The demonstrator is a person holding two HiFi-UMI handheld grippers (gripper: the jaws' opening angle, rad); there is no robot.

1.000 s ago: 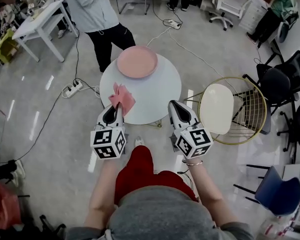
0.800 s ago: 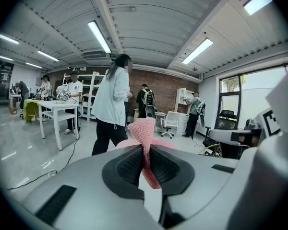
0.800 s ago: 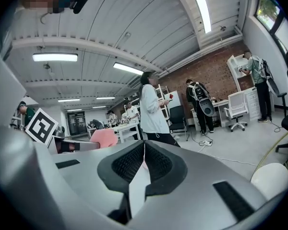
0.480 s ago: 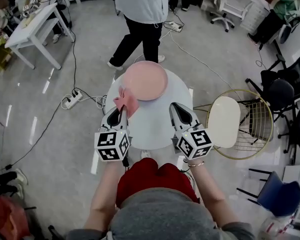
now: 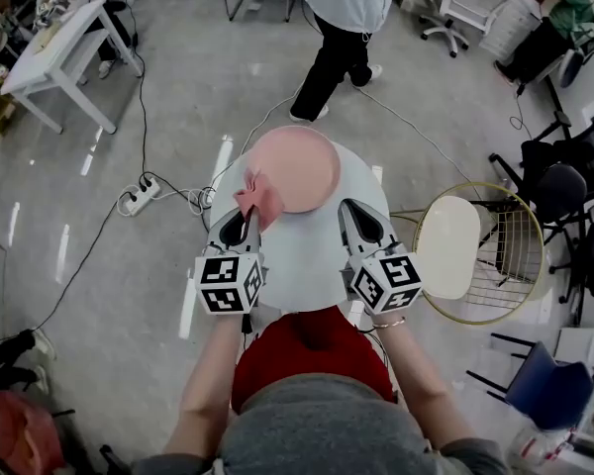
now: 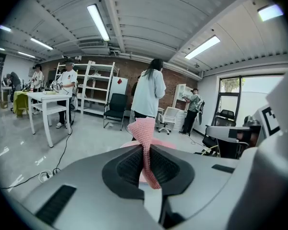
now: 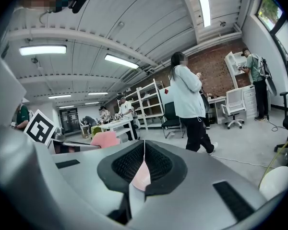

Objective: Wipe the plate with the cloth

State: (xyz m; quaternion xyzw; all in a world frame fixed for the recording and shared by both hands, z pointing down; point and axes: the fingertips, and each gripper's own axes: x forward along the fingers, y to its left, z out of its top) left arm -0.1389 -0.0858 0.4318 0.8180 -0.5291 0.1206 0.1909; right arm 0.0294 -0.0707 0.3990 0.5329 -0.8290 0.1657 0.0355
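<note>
A pink plate point(image 5: 297, 168) lies on the far half of a round white table point(image 5: 312, 255). My left gripper point(image 5: 246, 216) is shut on a pink knitted cloth point(image 5: 257, 198), which stands up out of the jaws at the plate's near left edge. In the left gripper view the cloth point(image 6: 145, 134) is pinched between the jaws of the left gripper point(image 6: 145, 150), with the plate point(image 6: 164, 142) just behind. My right gripper point(image 5: 352, 208) hovers over the table beside the plate, shut and holding nothing. In the right gripper view its tips point(image 7: 144, 145) meet, and the cloth point(image 7: 104, 139) shows to the left.
A gold wire chair with a cream seat point(image 5: 447, 245) stands close to the table's right. A person point(image 5: 348, 18) walks behind the table. Cables and a power strip point(image 5: 139, 198) lie on the floor at left. A white desk point(image 5: 54, 38) is far left, dark chairs point(image 5: 559, 181) far right.
Both grippers have moved forward over the table, and the cloth has reached the plate's near left edge. The person behind the table has walked off to the right.
</note>
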